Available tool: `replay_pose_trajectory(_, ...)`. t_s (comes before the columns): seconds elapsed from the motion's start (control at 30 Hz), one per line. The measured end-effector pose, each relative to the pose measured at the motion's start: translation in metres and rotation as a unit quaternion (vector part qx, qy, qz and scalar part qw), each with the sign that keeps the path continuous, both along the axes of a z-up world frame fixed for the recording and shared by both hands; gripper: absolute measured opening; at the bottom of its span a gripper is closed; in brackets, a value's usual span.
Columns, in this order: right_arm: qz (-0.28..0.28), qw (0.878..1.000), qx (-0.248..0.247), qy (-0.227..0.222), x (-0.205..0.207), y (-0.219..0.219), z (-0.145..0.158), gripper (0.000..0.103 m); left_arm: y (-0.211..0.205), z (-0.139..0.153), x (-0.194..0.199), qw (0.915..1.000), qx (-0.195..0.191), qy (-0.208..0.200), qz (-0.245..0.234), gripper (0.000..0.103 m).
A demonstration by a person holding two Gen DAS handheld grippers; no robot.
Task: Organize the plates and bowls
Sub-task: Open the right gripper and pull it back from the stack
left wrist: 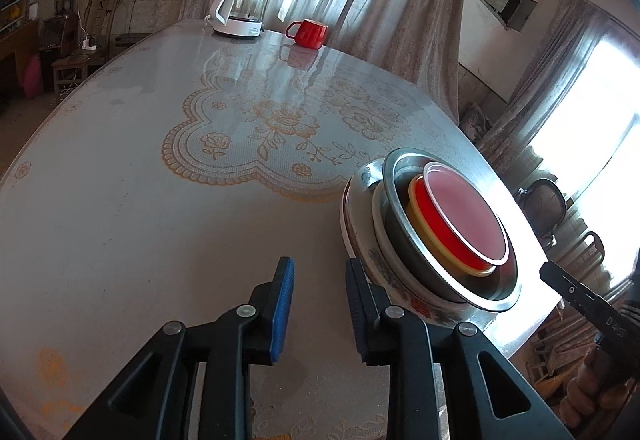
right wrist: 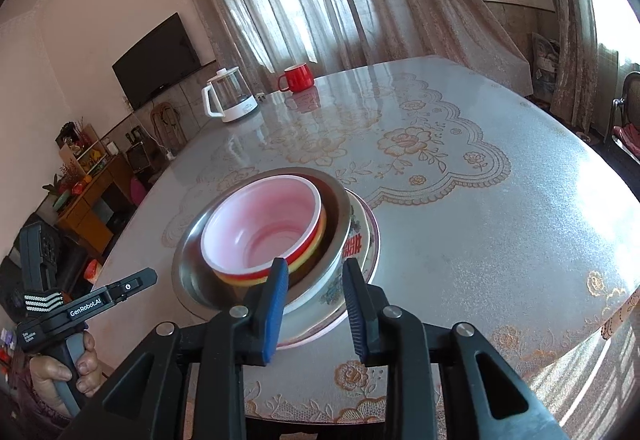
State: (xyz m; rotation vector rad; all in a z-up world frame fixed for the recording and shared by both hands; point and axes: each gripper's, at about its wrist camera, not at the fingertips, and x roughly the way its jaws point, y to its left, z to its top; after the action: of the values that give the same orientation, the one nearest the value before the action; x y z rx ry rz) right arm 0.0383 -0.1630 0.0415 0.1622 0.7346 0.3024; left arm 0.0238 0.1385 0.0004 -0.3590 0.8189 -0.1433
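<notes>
Counting tableware on one round table (right wrist: pixel 500 224)

Nesting in a single stack: one red bowl (right wrist: pixel 264 226), one yellow bowl (right wrist: pixel 316 246), one steel bowl (right wrist: pixel 188 260), one floral bowl (right wrist: pixel 352 240), one plate (right wrist: pixel 370 236). Standing apart: one red mug (right wrist: pixel 297 77), one kettle (right wrist: pixel 230 96). Hovering: two grippers.

Round table (right wrist: pixel 500 224) with lace-patterned cover; stacked dishes (right wrist: pixel 280 240), red mug (right wrist: pixel 297 77), glass kettle (right wrist: pixel 230 96) on it

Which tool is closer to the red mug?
Neither clearly. The left tool and right tool both sit by the nested bowl stack, with the red ceramic mug far across the table.
</notes>
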Motion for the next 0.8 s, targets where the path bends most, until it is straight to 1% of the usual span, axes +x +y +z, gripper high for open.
replay_pose_trajectory(0.13, 0.008, 1.000, -0.005, 0.007, -0.005, 0.013, -0.006, 0.028, -0.004, -0.001, -0.004, 1.0000, 0.003, -0.002, -0.002, 0.028)
replay_pose_trajectory(0.3, 0.011, 1.000, -0.005, 0.022, -0.014, 0.018, -0.016, 0.028, -0.008, -0.003, -0.009, 1.0000, 0.002, -0.001, -0.010, 0.028)
replay_pose_trajectory(0.4, 0.008, 0.999, -0.019, 0.028, -0.020, 0.017, -0.023, 0.028, -0.014, -0.003, -0.009, 0.9998, 0.011, -0.001, -0.017, 0.028)
replay_pose_trajectory(0.5, 0.018, 0.999, 0.006, 0.049, -0.018, 0.016, -0.030, 0.028, -0.025, -0.002, -0.006, 0.9993, 0.015, -0.003, -0.035, 0.030)
replay_pose_trajectory(0.53, 0.017, 0.998, 0.003, 0.055, -0.019, 0.018, -0.033, 0.029, -0.030, -0.003, -0.005, 0.9989, 0.020, -0.003, -0.043, 0.032)
replay_pose_trajectory(0.6, 0.022, 0.997, -0.015, 0.079, -0.017, 0.024, -0.041, 0.031, -0.038, -0.007, -0.002, 0.9982, 0.026, 0.002, -0.053, 0.032)
replay_pose_trajectory(0.7, 0.044, 0.992, 0.009, 0.117, -0.015, 0.026, -0.054, 0.032, -0.044, -0.006, 0.001, 0.9976, 0.029, -0.007, -0.063, 0.035)
replay_pose_trajectory(0.8, 0.037, 0.990, 0.003, 0.133, -0.009, 0.028, -0.064, 0.033, -0.049, -0.008, 0.006, 0.9967, 0.028, -0.003, -0.076, 0.035)
